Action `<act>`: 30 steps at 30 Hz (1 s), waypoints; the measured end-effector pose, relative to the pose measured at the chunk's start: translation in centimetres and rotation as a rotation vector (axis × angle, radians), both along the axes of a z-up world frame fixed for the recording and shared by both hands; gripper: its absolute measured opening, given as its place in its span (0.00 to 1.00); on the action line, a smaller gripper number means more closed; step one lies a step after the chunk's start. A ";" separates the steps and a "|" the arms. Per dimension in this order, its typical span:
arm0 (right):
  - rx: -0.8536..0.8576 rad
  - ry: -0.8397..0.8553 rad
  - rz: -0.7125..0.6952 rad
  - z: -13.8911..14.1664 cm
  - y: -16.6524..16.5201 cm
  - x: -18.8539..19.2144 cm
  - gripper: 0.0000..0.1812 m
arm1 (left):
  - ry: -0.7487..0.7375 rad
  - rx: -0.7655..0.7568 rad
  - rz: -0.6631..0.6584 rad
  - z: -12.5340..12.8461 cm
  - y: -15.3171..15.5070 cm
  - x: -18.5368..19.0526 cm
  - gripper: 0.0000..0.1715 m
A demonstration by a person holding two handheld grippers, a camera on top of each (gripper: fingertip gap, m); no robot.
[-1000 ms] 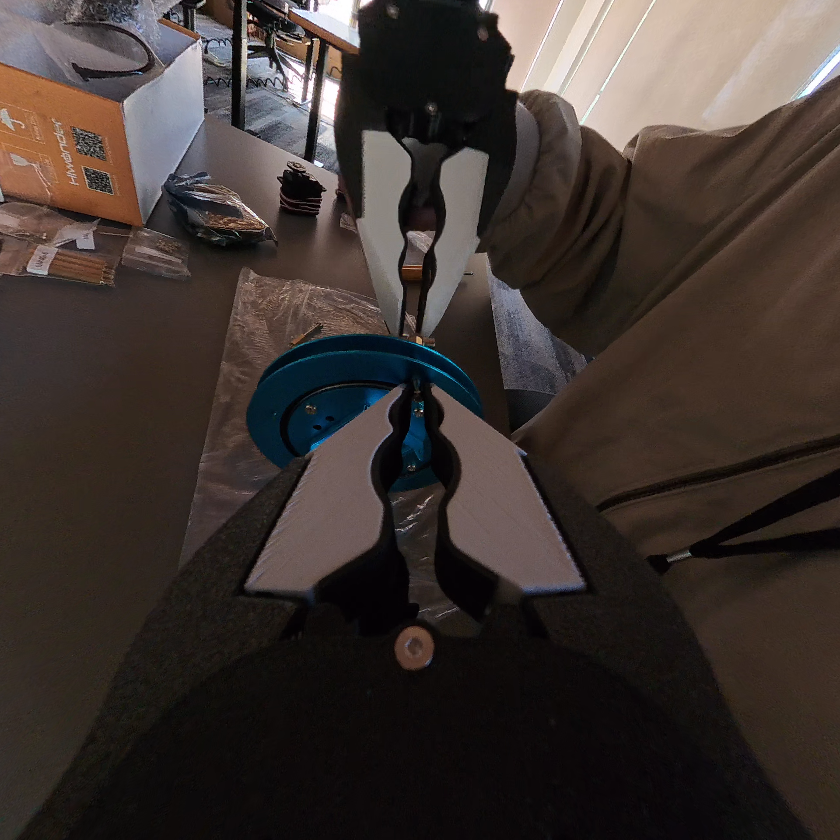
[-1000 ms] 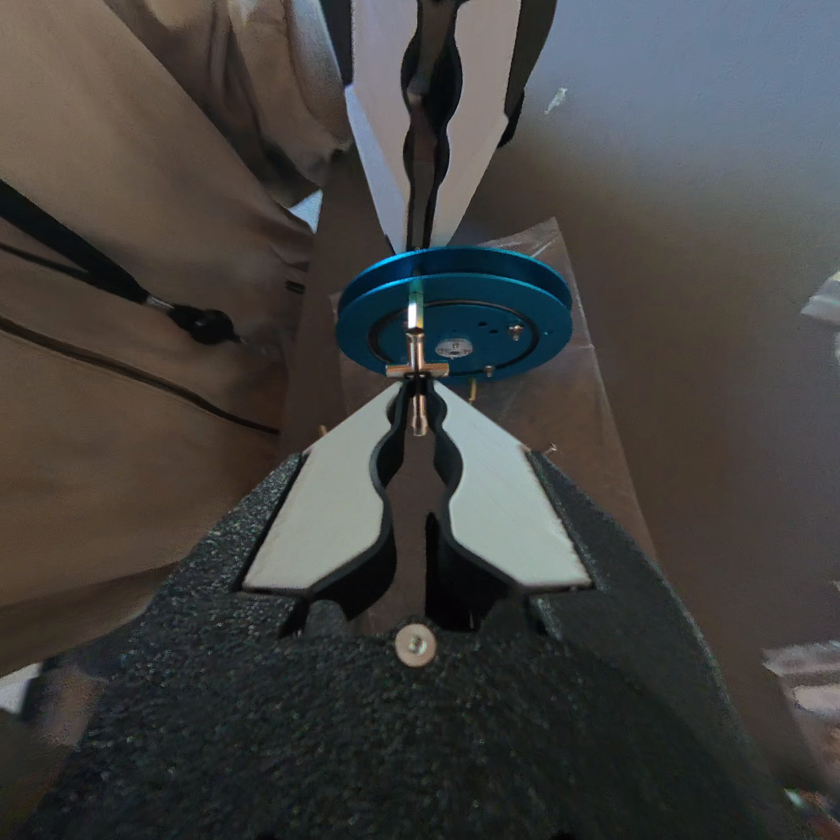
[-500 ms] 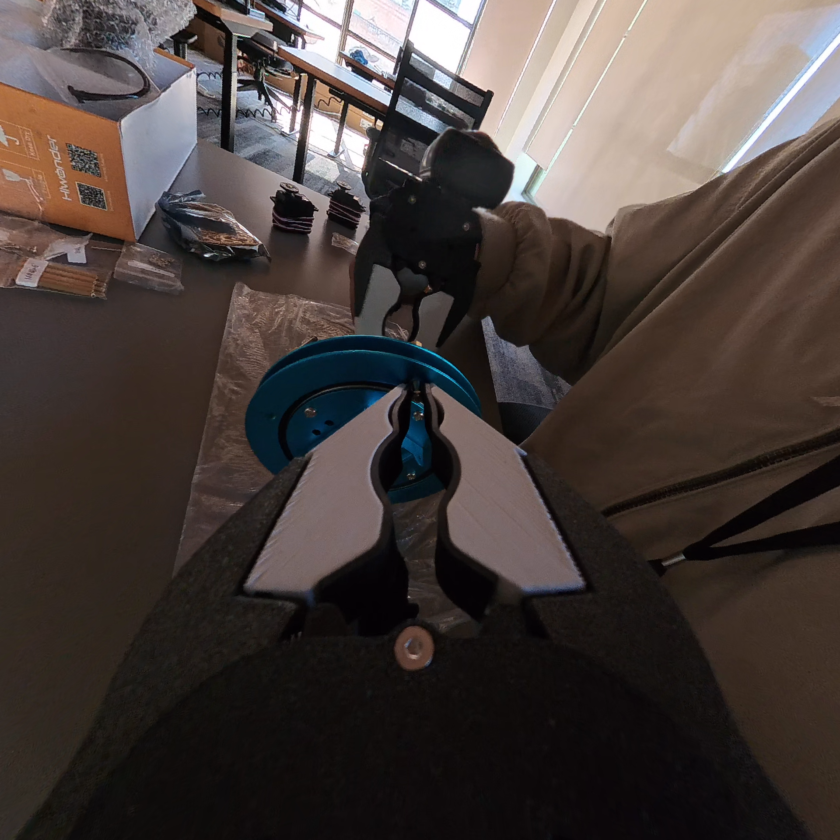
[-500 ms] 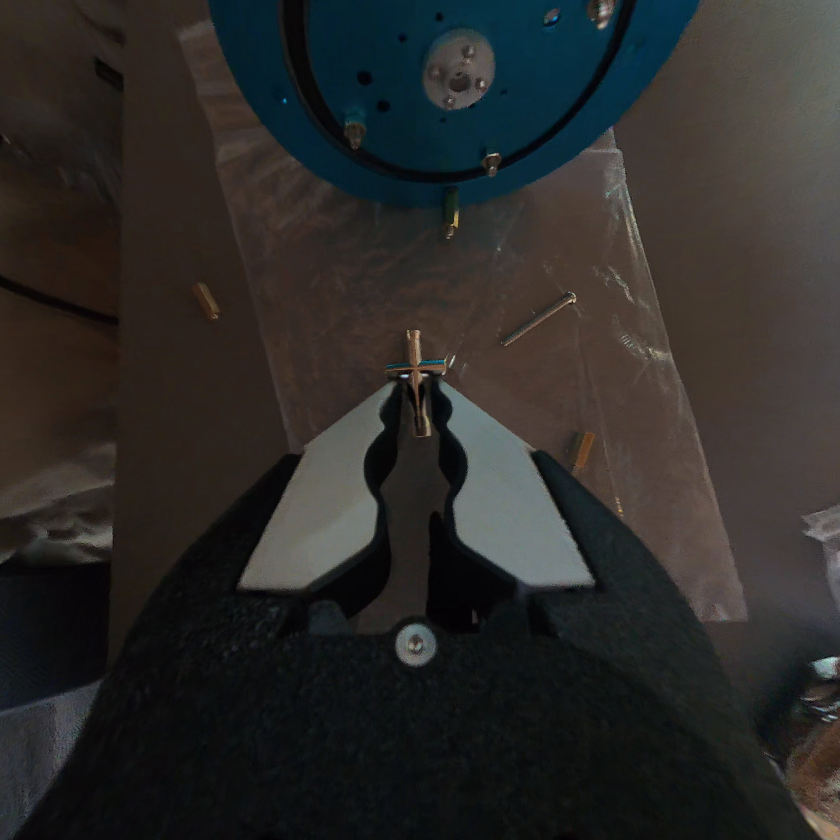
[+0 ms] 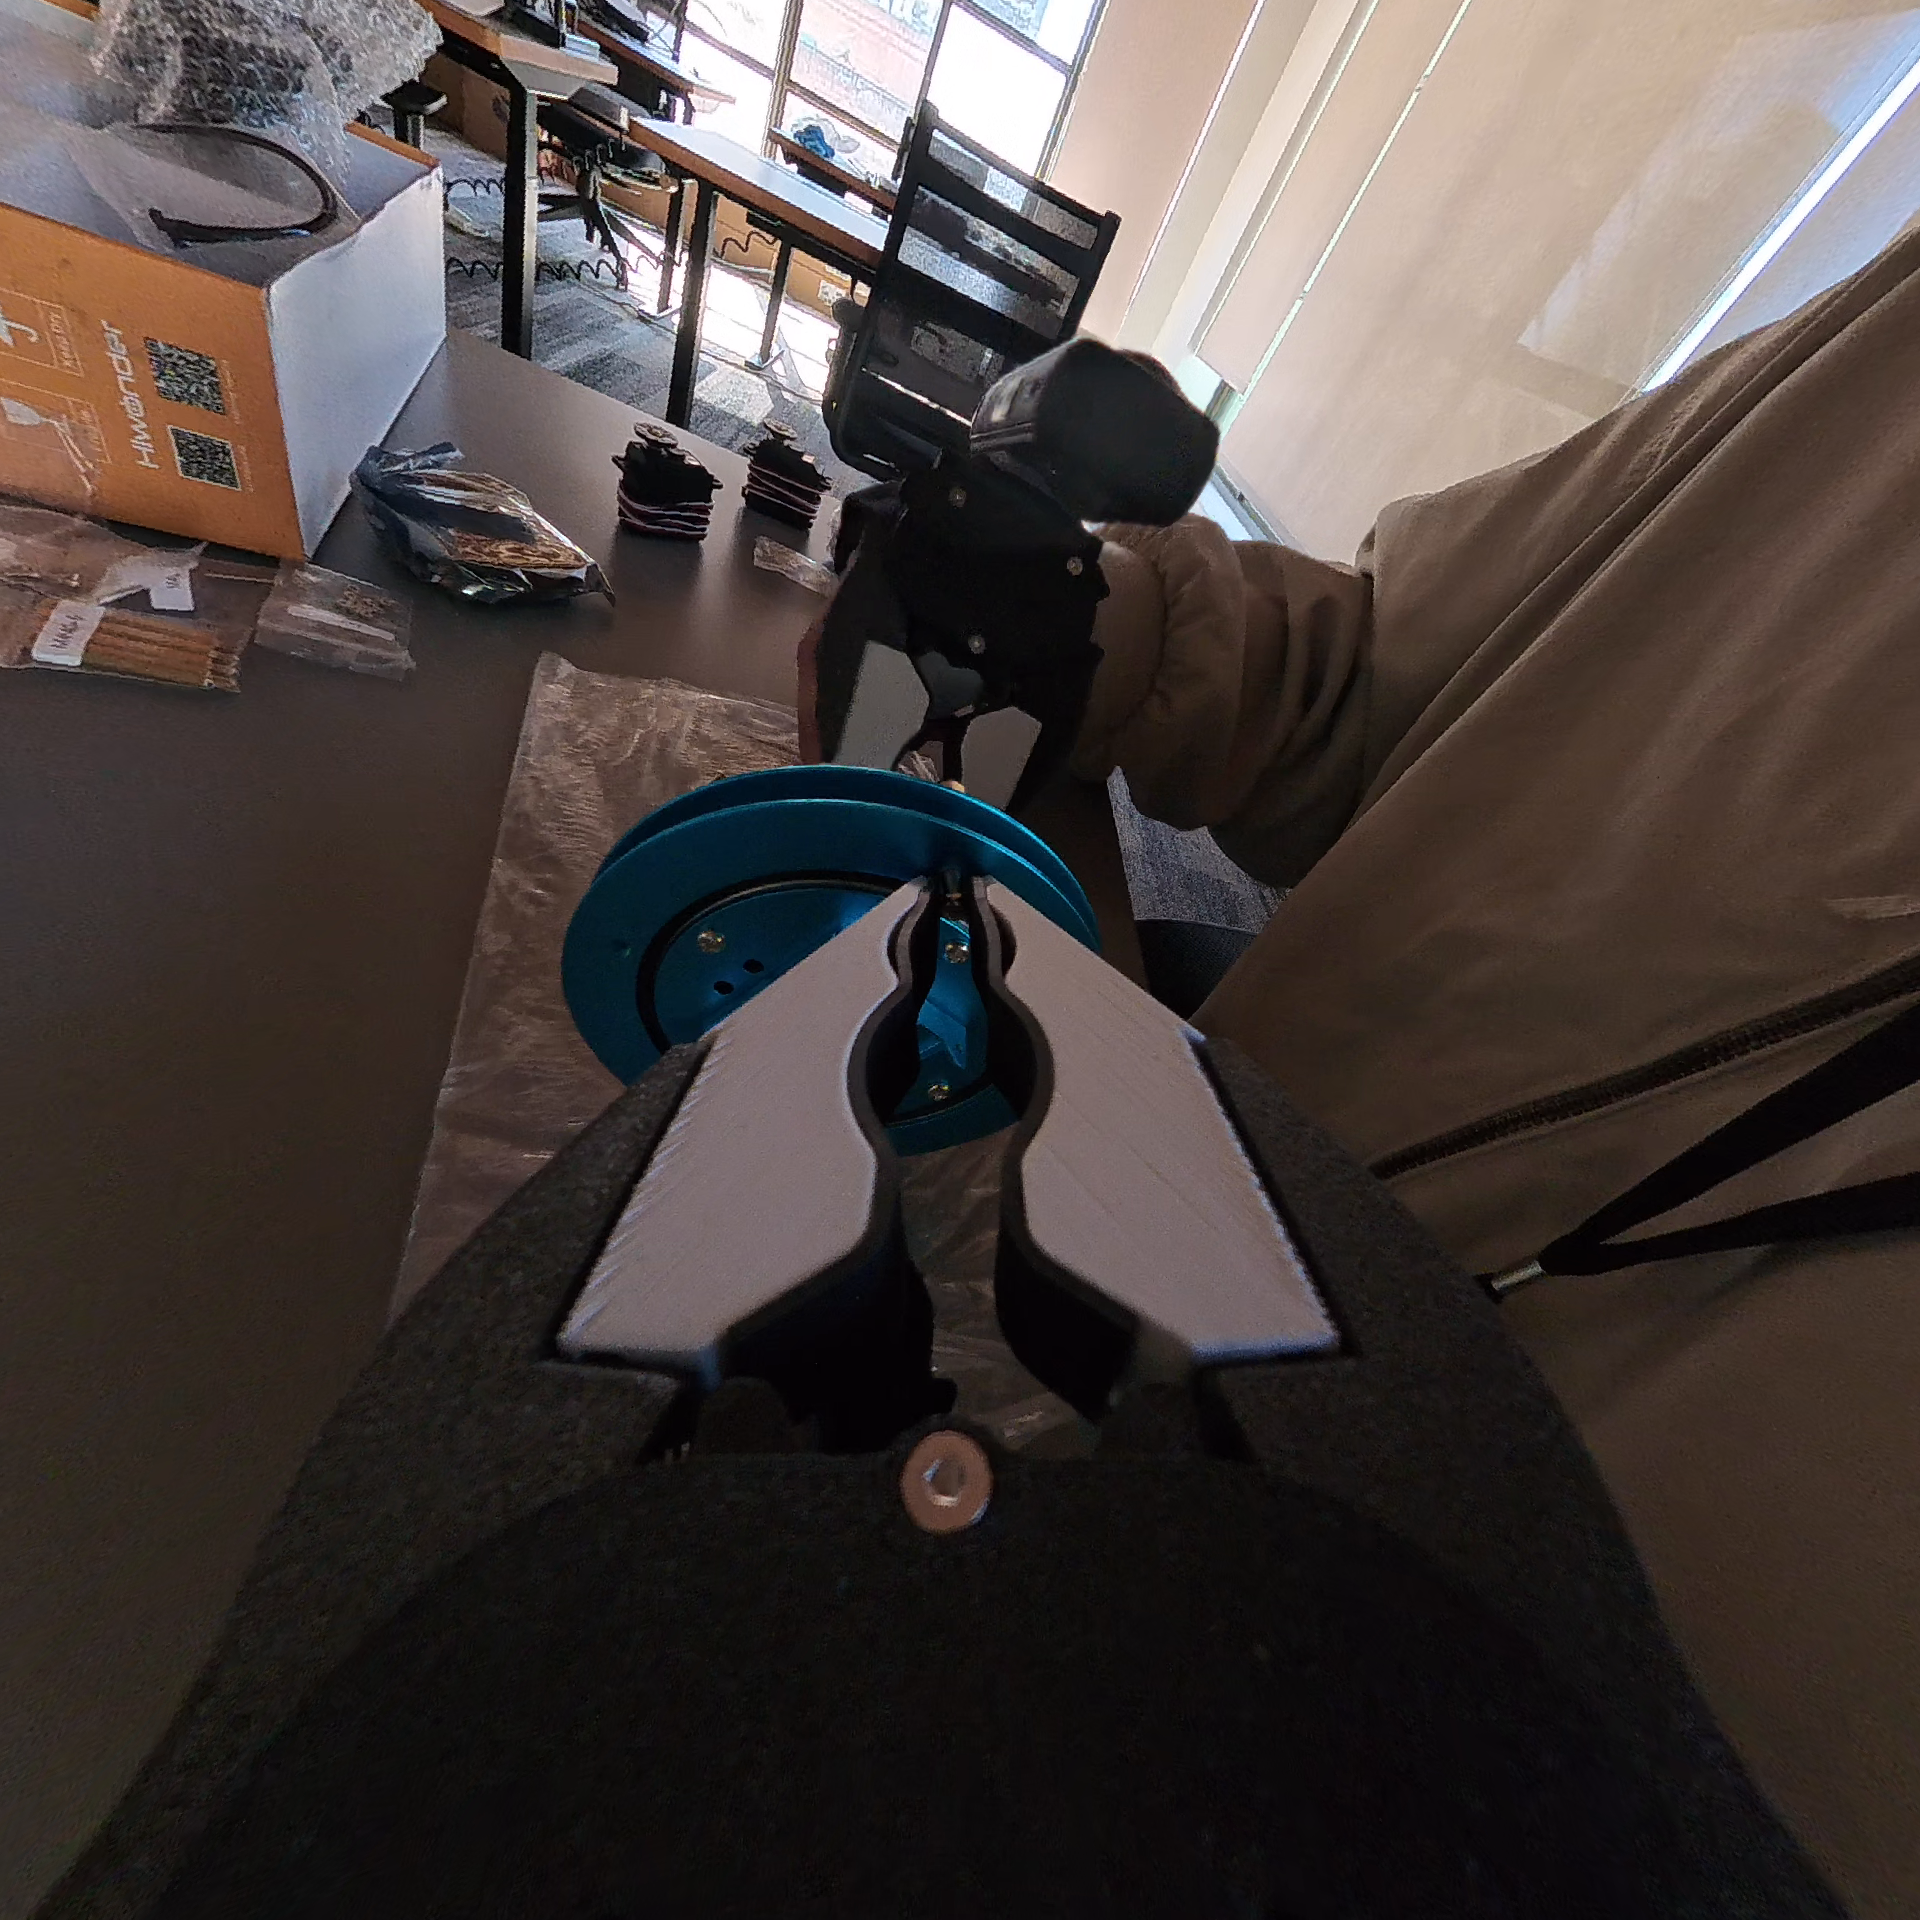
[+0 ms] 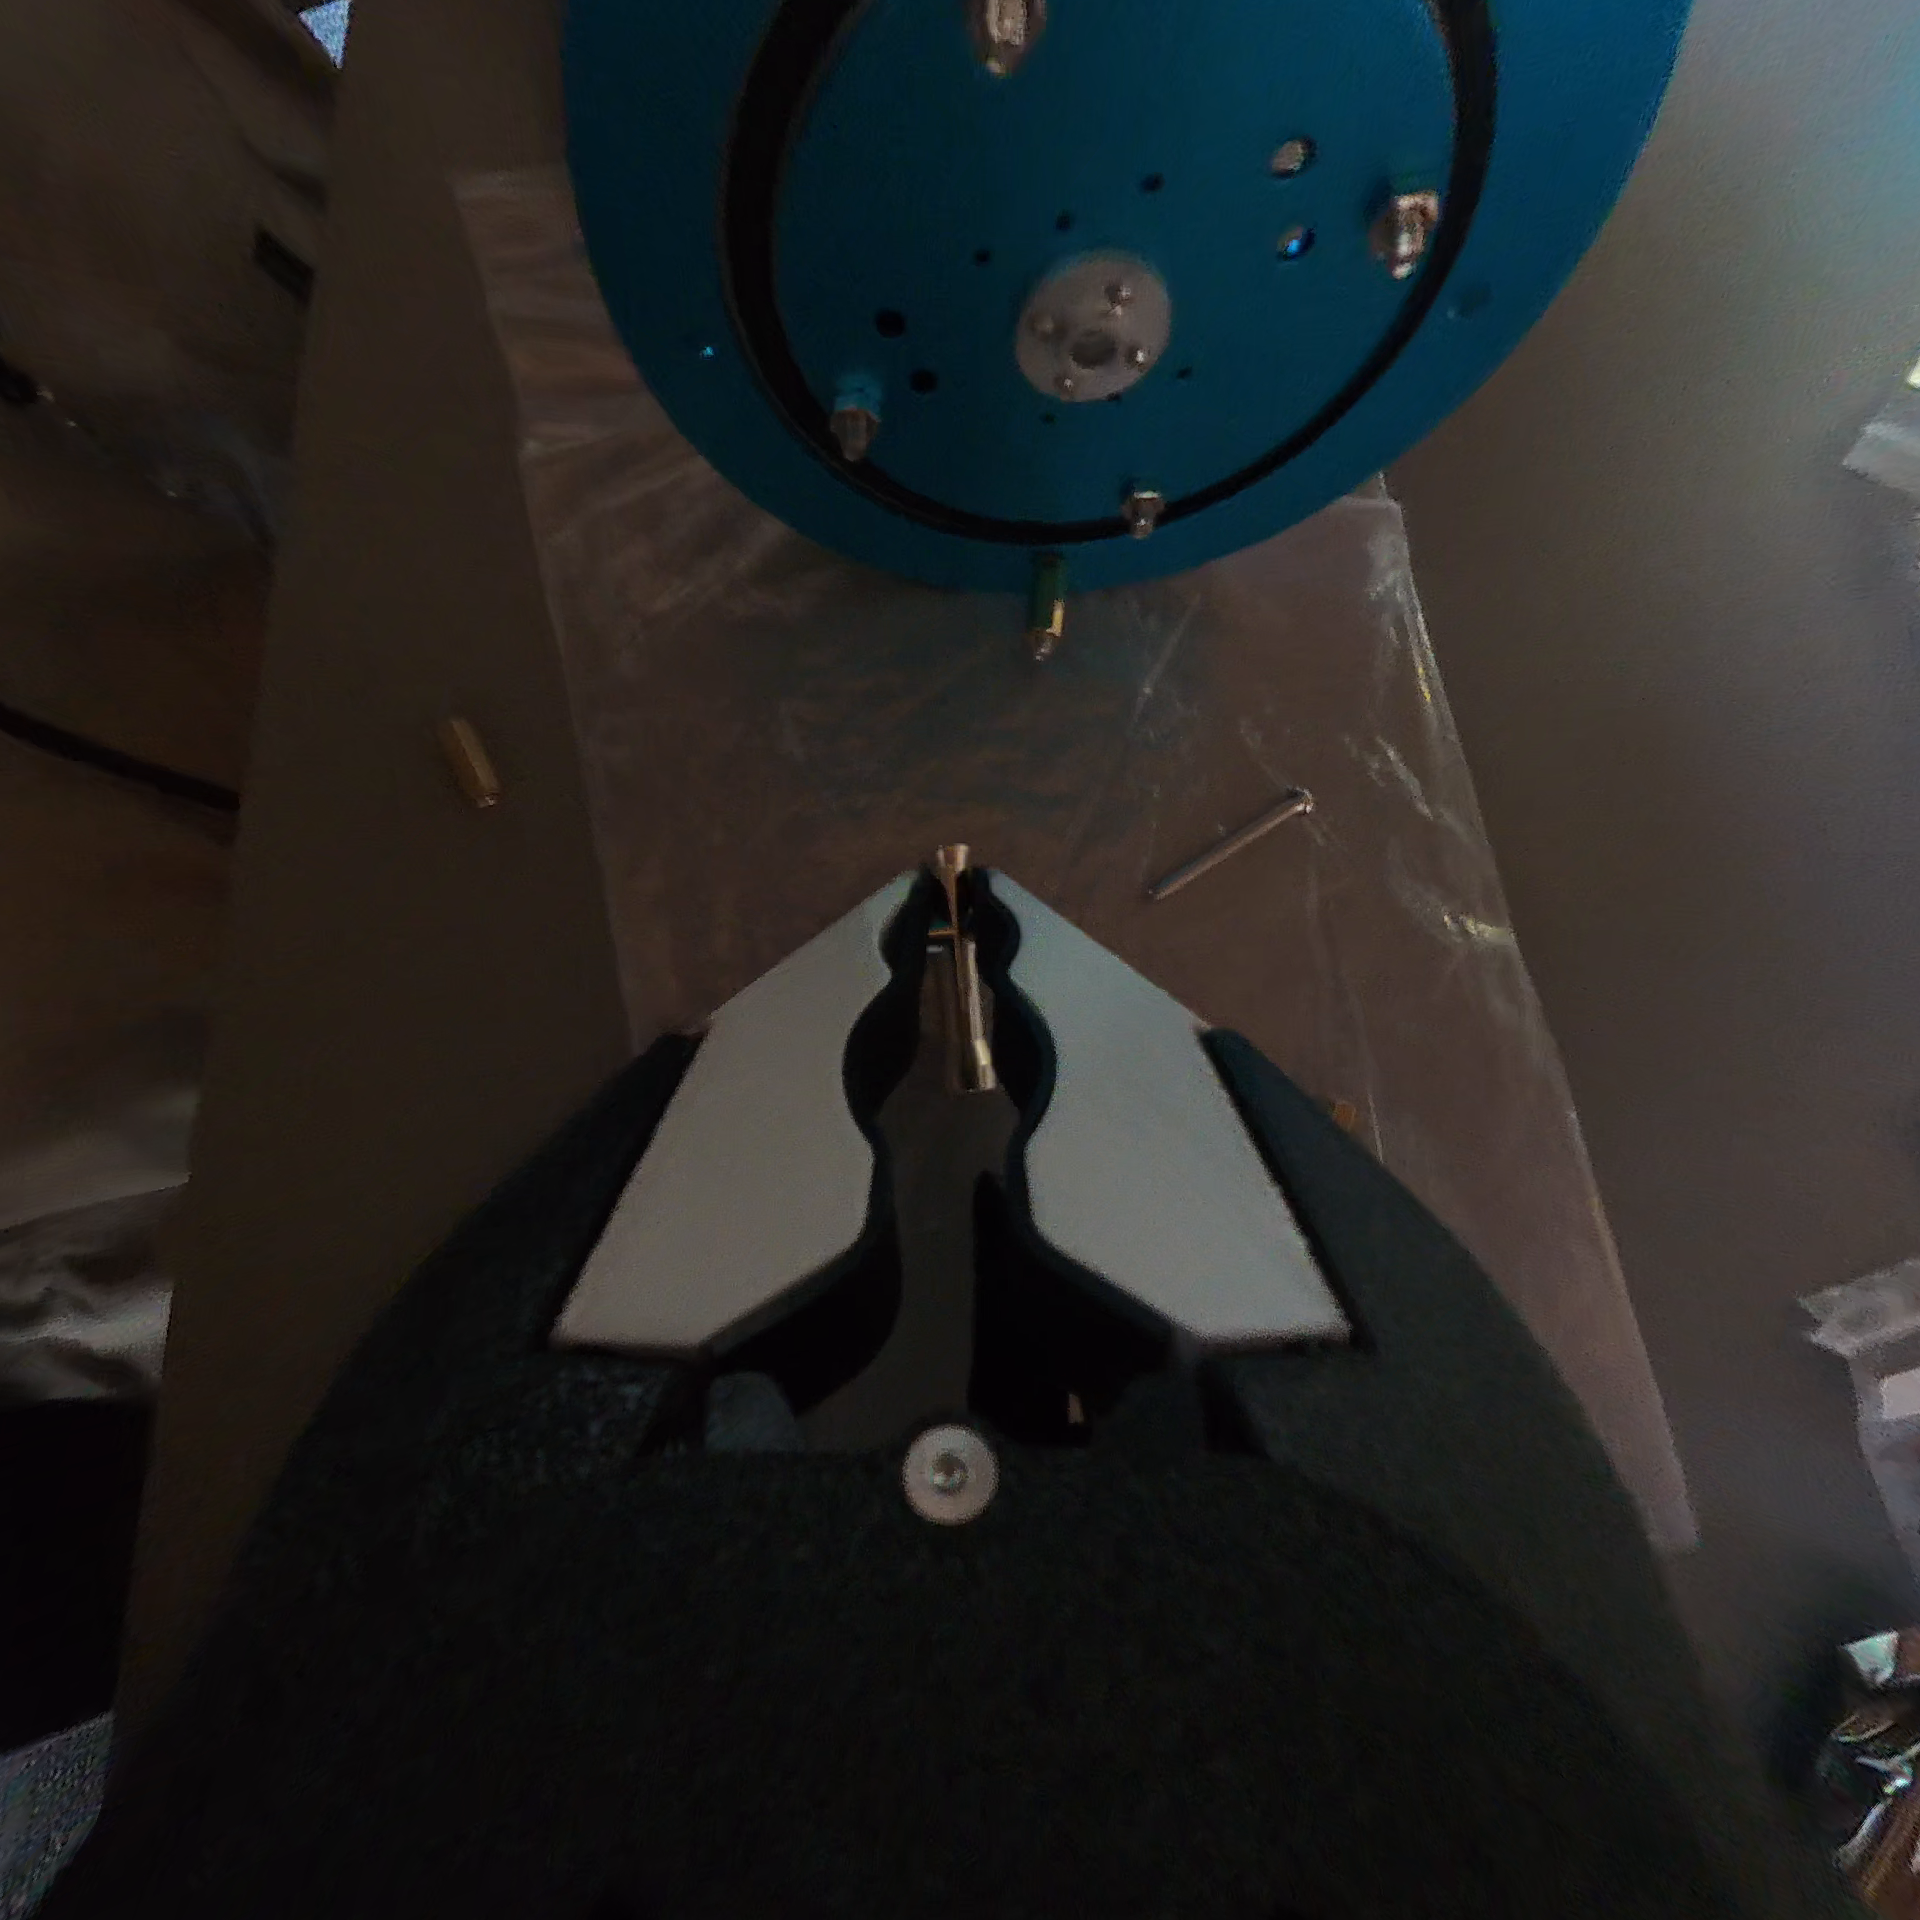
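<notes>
A blue two-layer metal disc (image 5: 644,935) with brass standoffs lies on a clear plastic sheet (image 5: 623,748). My left gripper (image 5: 951,885) is shut, its tips clamped at the disc's far rim. The disc (image 6: 1039,208) fills the top of the right wrist view. My right gripper (image 6: 951,883) points down at the sheet just short of the disc and is shut on a small metal screw (image 6: 968,1003) that lies along the gap, with its tip poking out in front. The right gripper (image 5: 940,764) also shows beyond the disc in the left wrist view.
Loose on the sheet (image 6: 831,727) are a long screw (image 6: 1231,857) and a standoff (image 6: 1047,613) at the disc's edge; another standoff (image 6: 470,764) lies on the dark table. An orange box (image 5: 156,384), hardware bags (image 5: 478,540) and two servos (image 5: 665,494) stand at the back left. A person's tan jacket (image 5: 1558,831) is on the right. The left gripper's tips are roughly 12 cm from the right gripper's.
My right gripper has drawn back from the disc's rim, away from the left gripper, and tipped down over the sheet. The screw now sits further back between its fingers. The left gripper has stayed put.
</notes>
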State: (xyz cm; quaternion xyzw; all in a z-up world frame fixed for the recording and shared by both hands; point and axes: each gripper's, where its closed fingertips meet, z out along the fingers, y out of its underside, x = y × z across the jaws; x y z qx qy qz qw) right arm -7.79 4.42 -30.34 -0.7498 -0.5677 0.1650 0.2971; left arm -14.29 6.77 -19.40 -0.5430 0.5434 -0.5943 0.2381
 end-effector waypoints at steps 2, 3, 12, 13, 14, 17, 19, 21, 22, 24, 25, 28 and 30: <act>-0.022 -0.014 0.019 0.0 -0.1 -0.1 0.03 | 0.000 -0.005 0.007 0.0 0.2 0.0 0.02; -0.033 -0.018 0.026 0.0 -0.2 -0.2 0.03 | 0.000 -0.009 0.010 0.0 0.2 0.0 0.02; 0.571 0.128 -0.023 11.2 1.5 -2.5 0.03 | -0.004 -0.117 0.052 0.1 1.1 0.3 0.02; 0.636 0.102 -0.040 12.0 1.6 -2.7 0.03 | -0.005 -0.117 0.052 0.1 1.1 0.2 0.02; 0.690 0.072 -0.050 12.3 1.6 -3.0 0.03 | -0.004 -0.115 0.052 0.1 1.0 0.2 0.02; 0.767 -0.019 -0.081 11.9 2.2 -3.0 0.03 | -0.004 -0.111 0.049 0.1 0.8 0.2 0.02; 0.759 -0.025 -0.087 11.3 2.3 -3.1 0.03 | -0.006 -0.116 0.044 0.1 0.6 0.2 0.02; 0.776 -0.037 -0.091 11.2 2.5 -3.2 0.03 | -0.008 -0.121 0.042 0.1 0.6 0.1 0.02; 0.785 -0.041 -0.092 11.2 2.6 -3.3 0.03 | -0.006 -0.128 0.042 0.1 0.6 0.1 0.02; 0.779 -0.064 -0.078 10.8 2.7 -3.5 0.03 | -0.005 -0.125 0.045 0.1 0.7 0.1 0.02; 0.788 -0.061 -0.073 10.9 2.7 -3.8 0.03 | -0.003 -0.126 0.044 0.1 0.6 0.1 0.02; 0.800 -0.075 -0.080 10.9 2.9 -3.9 0.03 | 0.000 -0.127 0.046 0.1 0.7 0.1 0.02; 0.813 -0.097 -0.074 10.8 3.1 -4.0 0.03 | 0.001 -0.126 0.043 0.1 0.6 0.1 0.02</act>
